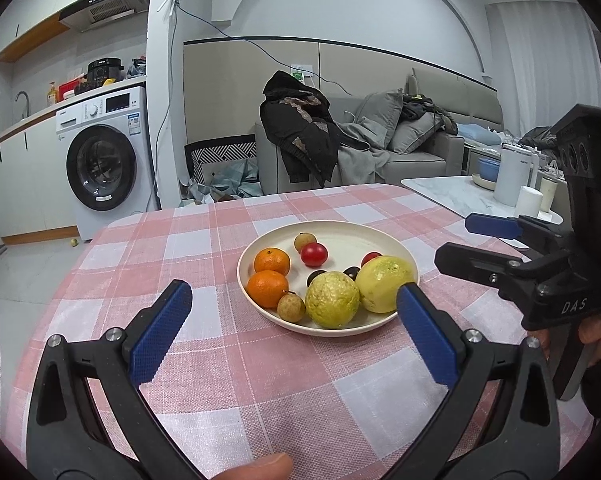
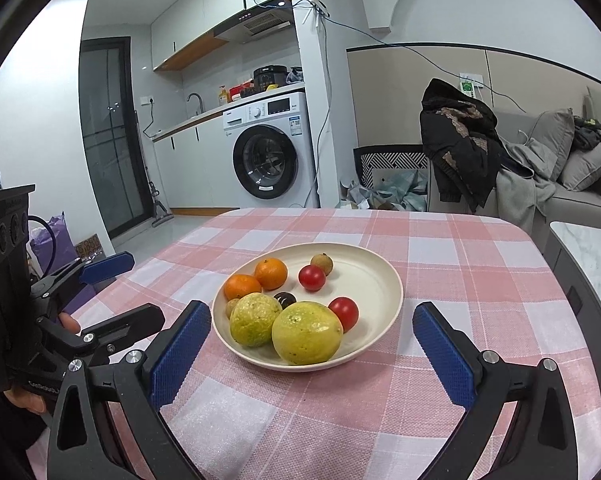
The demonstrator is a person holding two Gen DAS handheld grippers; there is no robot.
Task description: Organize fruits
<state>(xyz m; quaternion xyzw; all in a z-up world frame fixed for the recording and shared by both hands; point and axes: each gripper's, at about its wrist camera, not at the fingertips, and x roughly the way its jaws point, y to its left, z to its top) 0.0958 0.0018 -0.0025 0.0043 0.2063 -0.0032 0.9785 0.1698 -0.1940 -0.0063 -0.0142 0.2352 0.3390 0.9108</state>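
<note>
A cream plate (image 1: 356, 236) (image 2: 372, 268) sits on the pink checked tablecloth. It holds two yellow-green fruits (image 1: 332, 299) (image 2: 306, 333), two oranges (image 1: 267, 288) (image 2: 242, 286), two red tomatoes (image 1: 313, 254) (image 2: 311, 277), small brown longans (image 1: 290, 307) (image 2: 321, 263) and dark plums (image 2: 285, 300). My left gripper (image 1: 294, 304) is open and empty, just short of the plate's near rim. My right gripper (image 2: 310, 324) is open and empty, its fingers either side of the plate's near edge; it also shows at the right of the left wrist view (image 1: 476, 240).
The tablecloth (image 1: 228, 360) (image 2: 380, 408) covers the table to its rounded far edge. A marble side table with a white kettle (image 1: 514, 178) and cups stands to the right. A washing machine (image 2: 270, 152) and a sofa (image 1: 400, 140) lie beyond.
</note>
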